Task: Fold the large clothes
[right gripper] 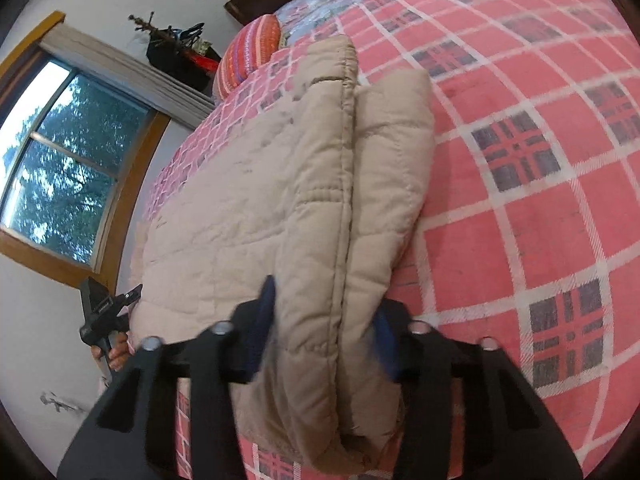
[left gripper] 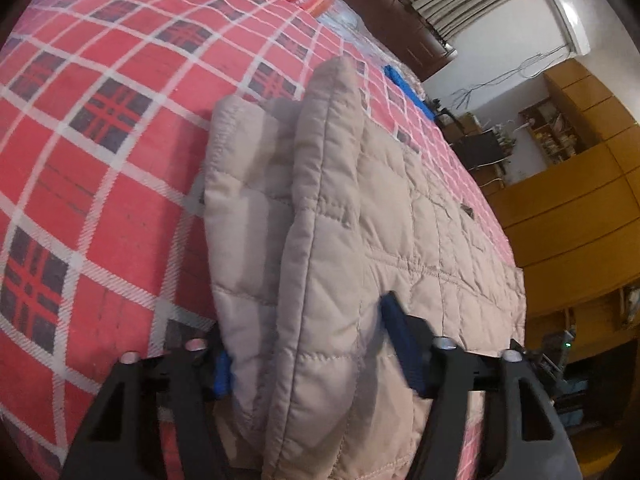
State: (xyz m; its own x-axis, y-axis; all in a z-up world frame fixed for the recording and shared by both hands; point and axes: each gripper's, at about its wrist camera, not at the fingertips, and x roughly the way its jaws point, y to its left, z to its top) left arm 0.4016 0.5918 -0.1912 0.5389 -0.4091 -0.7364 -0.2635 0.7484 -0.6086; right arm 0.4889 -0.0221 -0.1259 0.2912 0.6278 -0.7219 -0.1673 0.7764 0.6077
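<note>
We are folding a big puffy beige jacket [left gripper: 360, 208] on a bed with a red checked blanket [left gripper: 100, 140]. The jacket is lying flat on the blanket, with one edge doubled up into a thick ridge.

Our left gripper [left gripper: 308, 352] is reaching around that ridge. Its two blue fingers [left gripper: 400, 344] are sitting on either side of the thick fabric, with the ridge filling the gap between them. They look like they are squeezing it, but we cannot tell how hard.

Our right gripper [right gripper: 324, 332] is doing the same thing at its end of the ridge, with a dark blue finger on each side of the folded layers [right gripper: 340, 200].

To do this step well, we think both tongs should be holding all the layers, not just the top one. Puffy cloth is slippery and springy, so it could pop out. We should be lifting both ends together, keeping the edge straight, and laying it evenly over the flat part.

A striped pillow [right gripper: 250, 56] is sitting far up the bed, out of our way.
</note>
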